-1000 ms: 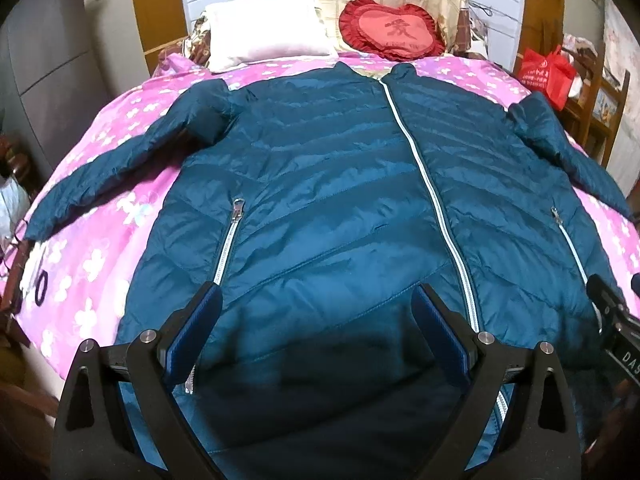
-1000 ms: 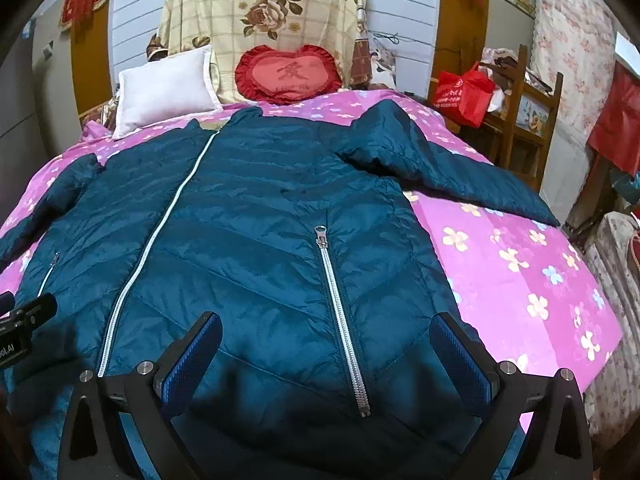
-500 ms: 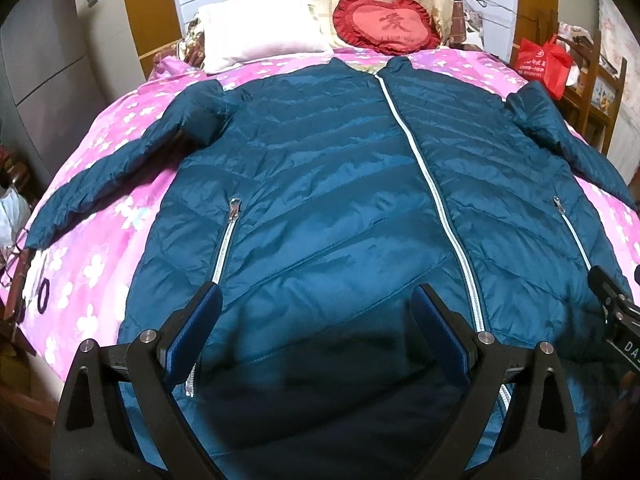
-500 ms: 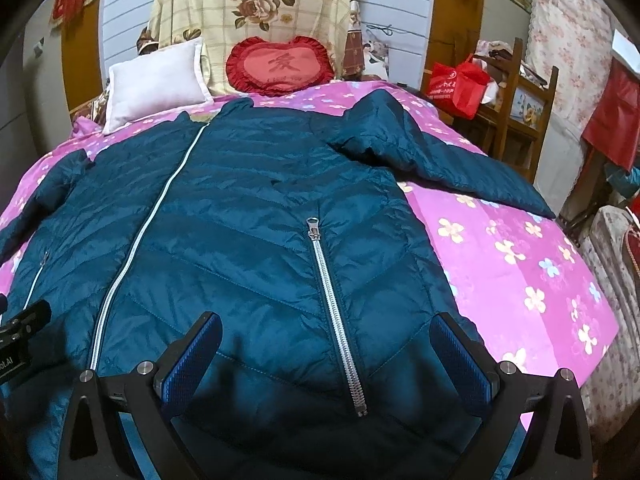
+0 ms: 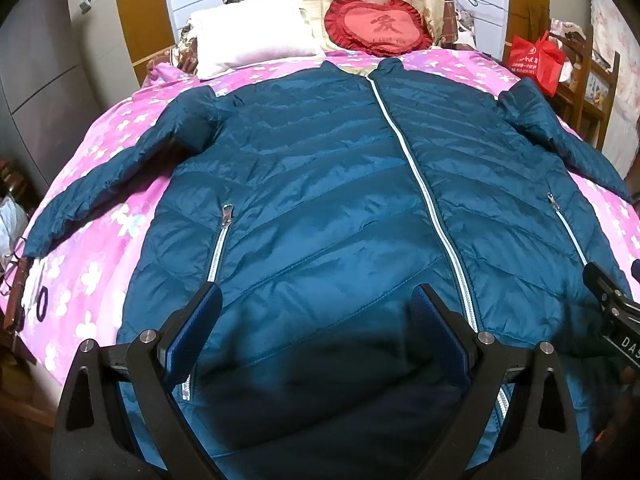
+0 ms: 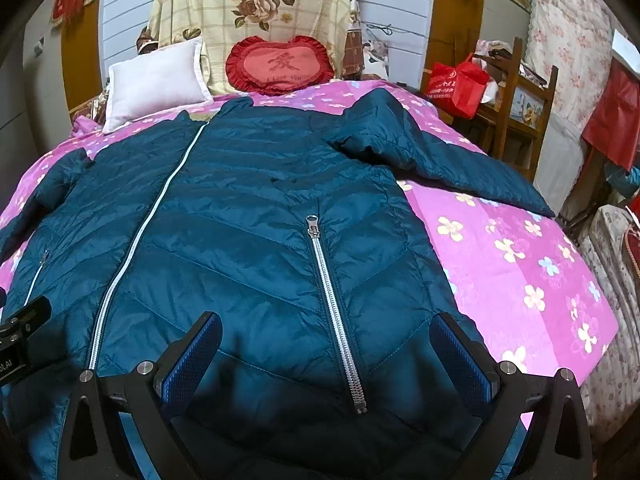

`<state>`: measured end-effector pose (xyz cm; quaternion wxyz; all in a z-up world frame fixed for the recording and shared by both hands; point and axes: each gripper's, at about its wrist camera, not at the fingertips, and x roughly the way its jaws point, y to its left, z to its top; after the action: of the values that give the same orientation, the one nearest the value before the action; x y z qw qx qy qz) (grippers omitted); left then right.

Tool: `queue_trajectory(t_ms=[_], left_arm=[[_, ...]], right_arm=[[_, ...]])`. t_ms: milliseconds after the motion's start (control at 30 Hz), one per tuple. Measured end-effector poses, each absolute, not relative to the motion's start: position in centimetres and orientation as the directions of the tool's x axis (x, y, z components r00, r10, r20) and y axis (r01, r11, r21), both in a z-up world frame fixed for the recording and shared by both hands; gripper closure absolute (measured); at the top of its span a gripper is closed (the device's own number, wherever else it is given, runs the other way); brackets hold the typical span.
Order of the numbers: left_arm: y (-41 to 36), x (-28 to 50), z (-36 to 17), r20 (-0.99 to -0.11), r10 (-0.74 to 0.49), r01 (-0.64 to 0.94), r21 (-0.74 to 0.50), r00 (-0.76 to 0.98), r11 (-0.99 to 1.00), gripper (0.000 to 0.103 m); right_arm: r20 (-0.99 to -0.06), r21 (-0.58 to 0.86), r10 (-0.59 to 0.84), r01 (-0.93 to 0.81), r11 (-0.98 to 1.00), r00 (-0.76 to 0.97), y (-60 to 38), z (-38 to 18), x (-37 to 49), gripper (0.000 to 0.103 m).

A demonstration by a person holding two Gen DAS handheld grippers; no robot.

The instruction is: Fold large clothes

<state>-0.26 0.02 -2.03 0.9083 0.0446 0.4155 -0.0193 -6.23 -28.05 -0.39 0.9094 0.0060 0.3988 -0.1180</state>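
Lying flat and face-up on the bed: the teal puffer jacket, zipped, collar toward the pillows, hem toward the camera, both sleeves spread out to the sides. Long axis running straight away from both tools, along the centre zipper.

Hovering over the hem, left of the centre zipper: the left gripper, jaws spread wide, holding nothing, one blue pad just beside the lower end of the left pocket zipper. Hovering over the hem on the other side: the right gripper, jaws likewise wide and empty, straddling the right pocket zipper. Neither appearing to touch the fabric, though contact at the very bottom edge being hard to judge.

Lying out across the pink floral cover on the near left: the left sleeve, cuff close to the bed's edge. Stretching away on the right: the right sleeve, reaching toward the bed's right edge.

Judging the fold as not yet begun. Each sleeve sitting well away from, and ahead of, its own-side tool; each side seam much nearer. Probably calling for each arm to work its own half, bringing sleeves or sides inward toward the centre zipper. Slippery quilted shell likely sliding out of a shallow pinch.
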Motion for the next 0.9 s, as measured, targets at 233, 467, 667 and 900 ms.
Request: queue_trajectory(t_ms=[233,467,667,900], left_arm=[[-0.53,-0.43,-2.09,-0.754,0.005,0.077,0.073,0.657,0.994,0.007],[-0.29,-0.44,-2.1,-0.752,-0.012,0.083,0.057,0.659,0.995,0.007],[-0.26,-0.4,-2.22,-0.758,-0.023,0.089,0.046,0.652,0.995,0.007],[-0.31,-0.36,-2.24,-0.758,-0.021,0.09,0.049,0.652,0.995,0.007]], right_arm=[[-0.727,-0.085,-0.211,0.219,0.972,0.654,-28.1,-0.42,-6.24,0.0],[-0.728,-0.087,-0.211,0.217,0.972,0.652,-28.02,-0.45,-6.22,0.0],[-0.728,-0.091,-0.212,0.215,0.972,0.652,-27.93,-0.53,-6.2,0.0],[-0.729,-0.094,-0.213,0.214,0.972,0.651,-27.85,-0.55,-6.21,0.0]])
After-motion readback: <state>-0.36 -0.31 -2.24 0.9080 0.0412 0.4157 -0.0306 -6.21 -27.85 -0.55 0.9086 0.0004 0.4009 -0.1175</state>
